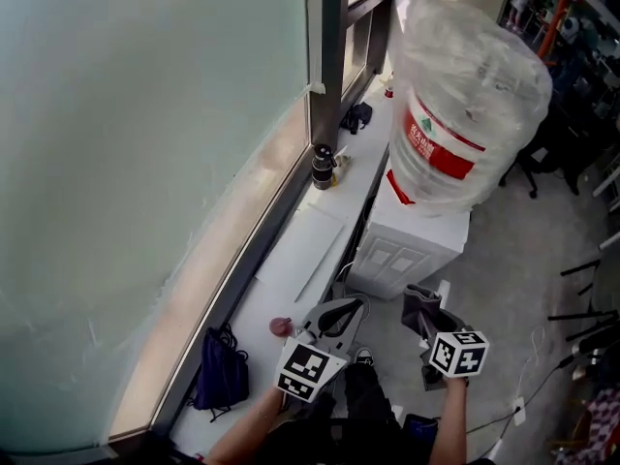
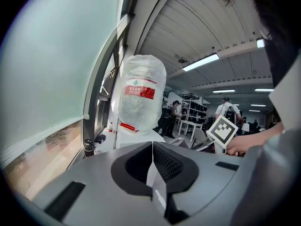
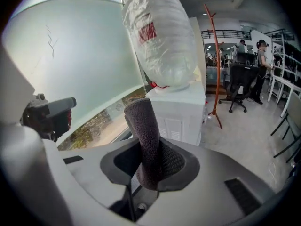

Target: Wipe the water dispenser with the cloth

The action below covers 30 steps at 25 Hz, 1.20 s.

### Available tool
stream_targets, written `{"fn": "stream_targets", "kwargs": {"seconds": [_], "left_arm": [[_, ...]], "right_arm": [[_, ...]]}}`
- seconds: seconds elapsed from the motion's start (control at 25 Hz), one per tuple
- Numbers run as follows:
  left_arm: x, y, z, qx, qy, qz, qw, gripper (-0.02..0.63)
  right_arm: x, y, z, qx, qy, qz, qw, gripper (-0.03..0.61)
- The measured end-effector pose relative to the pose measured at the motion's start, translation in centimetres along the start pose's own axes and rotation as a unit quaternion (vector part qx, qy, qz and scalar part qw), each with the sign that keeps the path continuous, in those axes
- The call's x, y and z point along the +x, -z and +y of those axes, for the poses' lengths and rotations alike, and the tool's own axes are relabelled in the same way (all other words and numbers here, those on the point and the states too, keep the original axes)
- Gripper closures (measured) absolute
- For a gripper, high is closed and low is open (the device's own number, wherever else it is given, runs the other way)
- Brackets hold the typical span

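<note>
Water dispenser, a white box-shaped cabinet [image 1: 412,245] with an upturned clear plastic bottle [image 1: 465,105] wrapped in film on top, stood upright on the floor just beside the white window ledge [image 1: 291,260].

Right gripper [image 1: 429,325] was clamped on the dark grey fleecy cloth [image 1: 423,308]. In the right gripper view the cloth rose as a rolled strip from between the jaws, its long axis pointing forward at the cabinet.

Left gripper [image 1: 334,320] had its jaws pressed together with nothing between them.

In the head view the cabinet lay at 12 o'clock from the right gripper and at about 1 o'clock from the left gripper. Both were near it but apart from it.

Judgement: the right gripper was the nearer and faced the panelled front squarely. The wipe had not begun, and a straight reach toward 12 o'clock should bring the cloth onto the front or top face.
</note>
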<state>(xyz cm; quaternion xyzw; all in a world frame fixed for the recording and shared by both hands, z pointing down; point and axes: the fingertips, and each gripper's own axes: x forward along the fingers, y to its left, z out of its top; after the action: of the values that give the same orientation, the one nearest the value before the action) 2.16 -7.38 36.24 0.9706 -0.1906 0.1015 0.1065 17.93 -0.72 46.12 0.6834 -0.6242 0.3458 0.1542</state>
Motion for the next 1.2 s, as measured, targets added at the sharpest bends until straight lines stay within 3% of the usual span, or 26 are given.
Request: {"fn": "stream_targets", "kwargs": {"seconds": [0.24, 0.48, 0.76, 0.92, 1.2], "left_arm": [[-4.1, 0.2, -1.3, 0.009, 0.018, 0.01, 0.9997, 0.594], [-5.7, 0.7, -2.4, 0.004, 0.023, 0.012, 0.9997, 0.594], [-5.7, 1.1, -5.6, 0.004, 0.035, 0.018, 0.9992, 0.594], [-5.4, 0.7, -7.9, -0.002, 0.034, 0.018, 0.9993, 0.594], [-3.8, -0.7, -15.1, -0.005, 0.045, 0.005, 0.999, 0.594]], "right_arm": [[-5.3, 0.5, 3.3, 0.037, -0.002, -0.031, 0.999, 0.474], [-8.7, 1.0, 3.4, 0.05, 0.009, -0.045, 0.998, 0.474], [-11.5, 1.3, 1.8, 0.062, 0.022, -0.062, 0.996, 0.474], [-13.2, 2.1, 1.4, 0.058, 0.008, -0.065, 0.996, 0.473], [-18.4, 4.9, -2.8, 0.054, 0.002, -0.058, 0.997, 0.474]]}}
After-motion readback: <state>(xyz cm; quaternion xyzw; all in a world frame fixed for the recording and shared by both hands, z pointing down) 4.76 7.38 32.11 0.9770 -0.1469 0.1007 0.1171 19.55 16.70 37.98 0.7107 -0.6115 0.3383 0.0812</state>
